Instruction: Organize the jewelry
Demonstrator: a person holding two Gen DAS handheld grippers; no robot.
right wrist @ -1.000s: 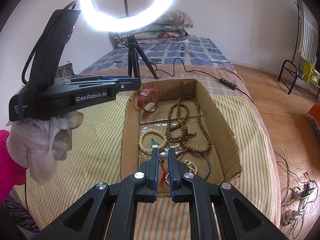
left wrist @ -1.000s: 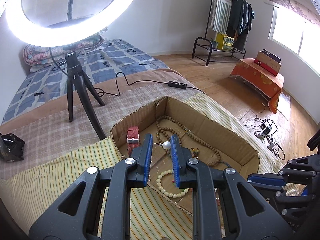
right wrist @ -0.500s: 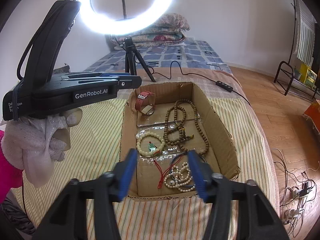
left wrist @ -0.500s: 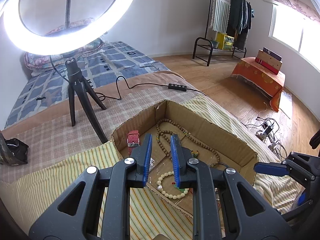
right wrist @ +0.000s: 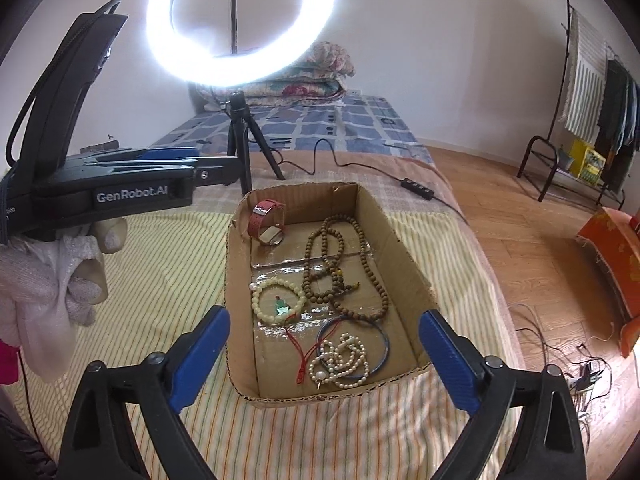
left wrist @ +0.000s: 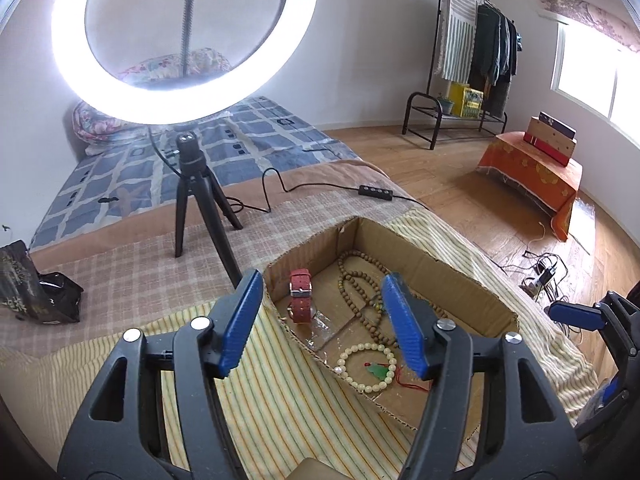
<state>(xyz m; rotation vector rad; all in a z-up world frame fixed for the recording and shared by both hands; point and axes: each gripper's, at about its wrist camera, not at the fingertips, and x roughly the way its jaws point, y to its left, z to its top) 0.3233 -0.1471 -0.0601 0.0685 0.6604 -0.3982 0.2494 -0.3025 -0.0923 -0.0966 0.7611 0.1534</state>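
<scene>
Left wrist view: the left gripper (left wrist: 324, 326) has just been opening; its jaws stand apart and empty over the box (left wrist: 440, 276), above the watch (left wrist: 301, 295) and brown beads (left wrist: 360, 292).

Right wrist view: the right gripper (right wrist: 325, 354) has just spread wide, empty, above the pearls (right wrist: 340, 362) lying in the box's near end.

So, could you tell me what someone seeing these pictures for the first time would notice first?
Probably the glowing ring light on its small black tripod, standing on the bed just behind the cardboard box. Next comes the jewelry in that box: a red-strapped watch at the far left corner, long brown prayer beads in the middle, and a pearl strand nearest the camera. Both the left gripper and the right gripper hover open and empty.
</scene>
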